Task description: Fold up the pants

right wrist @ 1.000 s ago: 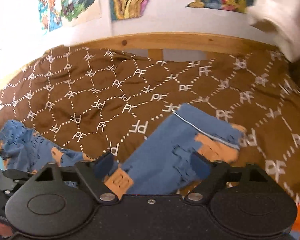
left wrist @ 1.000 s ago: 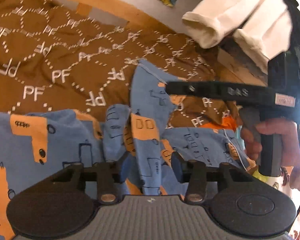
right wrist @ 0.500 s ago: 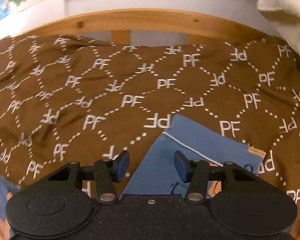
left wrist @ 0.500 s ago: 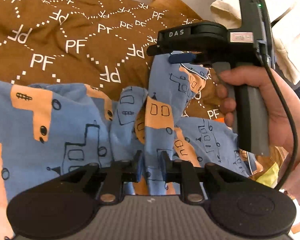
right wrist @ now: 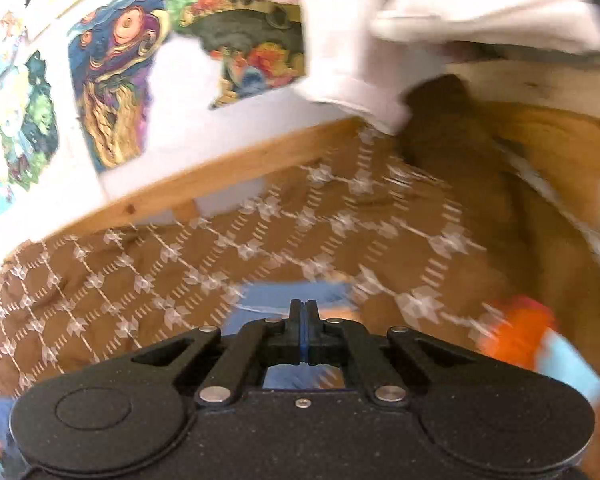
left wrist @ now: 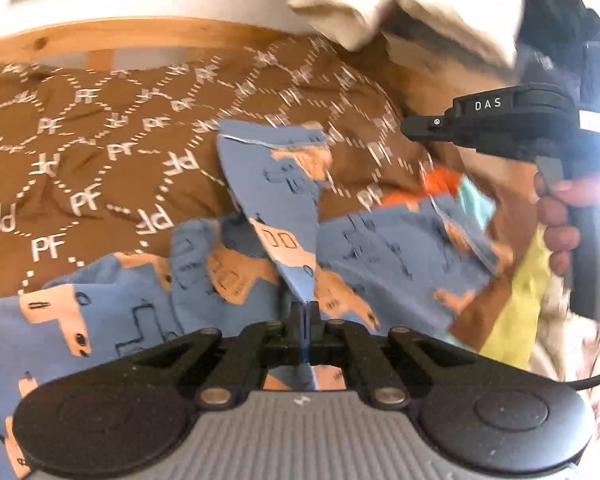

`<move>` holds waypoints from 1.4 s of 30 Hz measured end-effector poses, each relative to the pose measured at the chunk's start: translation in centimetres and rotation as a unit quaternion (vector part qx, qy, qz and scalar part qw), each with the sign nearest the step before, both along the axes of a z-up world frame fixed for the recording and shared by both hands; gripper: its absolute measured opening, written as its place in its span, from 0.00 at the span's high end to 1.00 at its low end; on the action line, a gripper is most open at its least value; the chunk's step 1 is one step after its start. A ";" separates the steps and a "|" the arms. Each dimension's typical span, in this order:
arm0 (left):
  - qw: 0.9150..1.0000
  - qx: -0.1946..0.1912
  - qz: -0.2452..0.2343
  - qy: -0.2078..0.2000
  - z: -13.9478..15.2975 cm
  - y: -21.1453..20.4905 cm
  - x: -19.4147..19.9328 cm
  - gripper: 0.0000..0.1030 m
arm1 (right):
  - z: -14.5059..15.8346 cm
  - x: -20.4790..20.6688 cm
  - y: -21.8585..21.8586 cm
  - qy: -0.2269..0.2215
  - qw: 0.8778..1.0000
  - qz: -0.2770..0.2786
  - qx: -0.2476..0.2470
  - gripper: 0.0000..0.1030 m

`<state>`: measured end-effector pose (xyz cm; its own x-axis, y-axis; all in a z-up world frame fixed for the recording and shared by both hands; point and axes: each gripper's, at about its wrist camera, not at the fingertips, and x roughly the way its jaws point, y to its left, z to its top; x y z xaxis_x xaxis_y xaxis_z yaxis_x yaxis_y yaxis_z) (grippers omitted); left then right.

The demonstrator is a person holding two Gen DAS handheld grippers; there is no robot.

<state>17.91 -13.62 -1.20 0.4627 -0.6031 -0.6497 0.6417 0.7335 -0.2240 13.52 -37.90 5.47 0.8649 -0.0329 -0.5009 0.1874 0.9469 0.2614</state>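
Soft blue pants with orange vehicle prints lie rumpled on a brown quilted bedspread. The left gripper is pinched fully together on a ridge of the fabric rising toward 12 o'clock. Only the right-wrist view shows the right gripper closed on the blurred blue cloth; only the left view shows the hand at 3 o'clock.

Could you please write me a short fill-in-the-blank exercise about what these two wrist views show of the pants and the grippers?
1. The pants are blue with ____ patches.
2. The left gripper is shut on a fold of the ____.
3. The brown bedspread carries the repeated letters ____.
4. In the left wrist view, the right gripper bears the white lettering ____.

Missing words: orange; pants; PF; DAS
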 end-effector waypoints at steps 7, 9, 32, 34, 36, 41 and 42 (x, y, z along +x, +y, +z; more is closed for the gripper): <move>1.000 0.022 0.009 0.020 -1.9 -1.0 -0.5 1.00 | -2.6 2.7 3.1 0.053 0.993 0.096 -0.040 0.74; 0.999 0.021 0.026 0.032 -2.2 -0.7 -0.2 1.00 | -3.2 5.1 4.8 0.055 0.989 0.126 -0.052 0.70; 0.999 0.034 0.019 0.008 0.1 0.1 -1.5 1.00 | -3.5 1.0 2.3 -0.061 0.998 -0.007 0.005 0.99; 0.999 0.047 -0.008 -0.006 0.4 -0.2 -2.3 1.00 | -2.9 -3.6 0.7 -0.080 0.996 -0.045 0.022 0.99; 0.997 0.065 -0.041 -0.015 0.3 -0.7 -2.8 1.00 | -3.3 -6.9 -0.4 -0.078 0.993 -0.078 0.038 0.99; 0.987 0.112 -0.112 -0.009 -0.5 -2.1 -3.2 0.95 | -8.4 -11.6 -2.3 -0.025 0.985 -0.145 0.092 0.98; 0.987 0.113 -0.119 -0.001 -0.5 -2.2 -2.8 0.88 | -9.3 -12.0 -2.5 -0.015 0.983 -0.148 0.105 0.98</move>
<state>15.10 -15.83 -1.73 0.3278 -0.5349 -0.7787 0.8016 0.5937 -0.0703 1.53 -40.42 -3.84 0.8474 -0.1841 -0.4981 0.4360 0.7766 0.4547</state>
